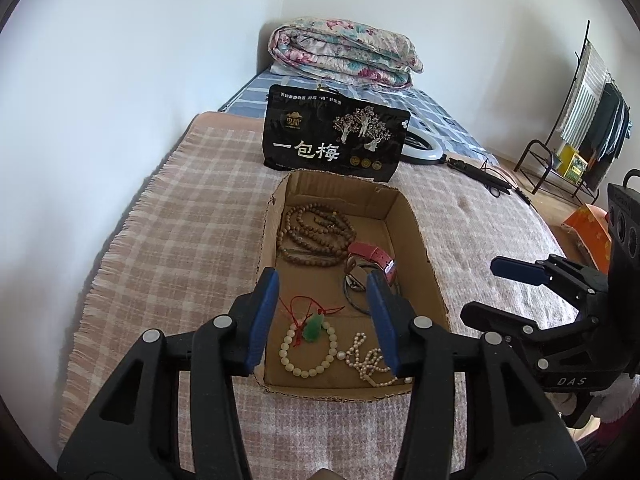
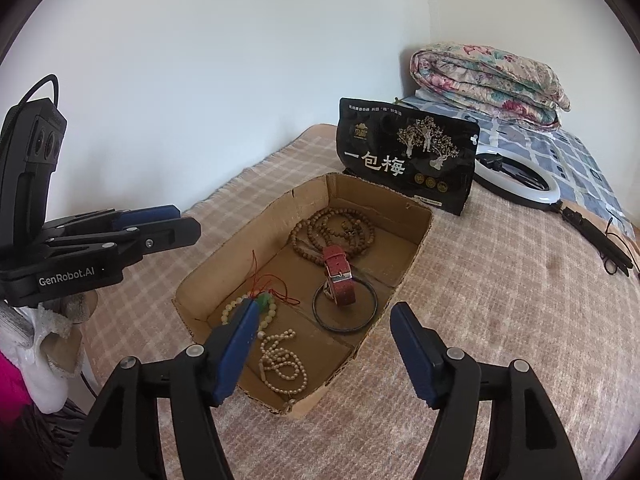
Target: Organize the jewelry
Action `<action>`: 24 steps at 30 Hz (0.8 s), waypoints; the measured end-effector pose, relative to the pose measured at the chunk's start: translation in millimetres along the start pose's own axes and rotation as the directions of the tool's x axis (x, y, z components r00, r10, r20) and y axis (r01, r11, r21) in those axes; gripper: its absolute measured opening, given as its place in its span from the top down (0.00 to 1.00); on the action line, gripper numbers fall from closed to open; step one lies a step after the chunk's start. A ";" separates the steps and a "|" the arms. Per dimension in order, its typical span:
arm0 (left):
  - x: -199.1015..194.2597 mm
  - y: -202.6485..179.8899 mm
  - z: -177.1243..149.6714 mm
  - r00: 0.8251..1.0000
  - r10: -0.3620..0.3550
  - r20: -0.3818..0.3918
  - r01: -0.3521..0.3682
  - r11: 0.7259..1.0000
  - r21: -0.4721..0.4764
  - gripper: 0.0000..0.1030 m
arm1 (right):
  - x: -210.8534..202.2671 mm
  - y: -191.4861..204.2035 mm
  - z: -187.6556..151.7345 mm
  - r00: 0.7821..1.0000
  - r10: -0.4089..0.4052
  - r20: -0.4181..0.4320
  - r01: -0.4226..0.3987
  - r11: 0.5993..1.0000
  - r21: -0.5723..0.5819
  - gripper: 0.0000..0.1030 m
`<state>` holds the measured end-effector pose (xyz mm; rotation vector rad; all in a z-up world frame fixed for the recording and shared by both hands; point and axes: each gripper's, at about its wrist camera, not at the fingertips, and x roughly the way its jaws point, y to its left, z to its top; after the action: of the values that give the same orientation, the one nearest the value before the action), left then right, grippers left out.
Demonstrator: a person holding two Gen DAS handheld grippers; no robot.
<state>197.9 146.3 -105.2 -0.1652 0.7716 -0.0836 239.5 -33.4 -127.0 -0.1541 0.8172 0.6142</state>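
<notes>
Both hand-held grippers, left and right, are hovering spread (nothing pinched) over the cardboard box of jewelry.

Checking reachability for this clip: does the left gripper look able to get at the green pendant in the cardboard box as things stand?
Probably yes. The left gripper is open with nothing between its jaws, and the green pendant lies uncovered in the open-topped cardboard box just ahead of it. Only its red cord and the white bead bracelet crowd it.
</notes>
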 end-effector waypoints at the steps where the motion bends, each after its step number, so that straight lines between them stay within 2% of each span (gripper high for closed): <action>1: -0.2 -0.7 0.2 1.000 0.002 0.000 -0.002 1.000 0.001 0.55 | -0.5 -0.9 -0.7 1.000 -0.008 0.003 0.008 1.000 0.004 0.18; 2: -0.1 -0.7 0.3 1.000 0.001 0.000 -0.001 1.000 0.001 0.55 | -2.2 -1.8 -1.6 1.000 -0.014 0.013 0.014 1.000 0.007 0.12; 4: -0.4 -0.7 0.1 1.000 0.002 0.003 -0.002 1.000 0.001 0.44 | -4.1 -3.3 -1.7 1.000 -0.017 0.017 0.017 1.000 0.012 0.11; 6: -1.6 -1.7 0.4 1.000 0.010 0.019 -0.010 1.000 0.002 0.38 | -5.5 -4.8 -1.6 1.000 -0.026 0.018 0.026 1.000 0.014 0.10; 10: -3.3 -2.4 2.4 0.999 0.021 0.027 -0.021 1.000 0.002 0.37 | -9.1 -7.0 -3.0 0.999 -0.042 0.027 0.042 0.999 0.023 0.02; 13: -6.0 -3.1 3.6 0.999 0.025 0.041 -0.025 1.000 -0.001 0.29 | -10.6 -8.7 -3.2 0.998 -0.054 0.026 0.053 0.998 0.025 0.01; 24: -25.2 -14.7 12.1 0.995 0.032 0.096 -0.032 0.999 -0.001 0.26 | -33.5 -21.0 -5.1 0.994 -0.099 0.049 0.096 0.993 0.062 0.00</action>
<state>188.1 136.8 -76.7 -0.1554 0.6785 -0.0448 230.6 -67.6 -108.4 -0.1223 0.7722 0.4991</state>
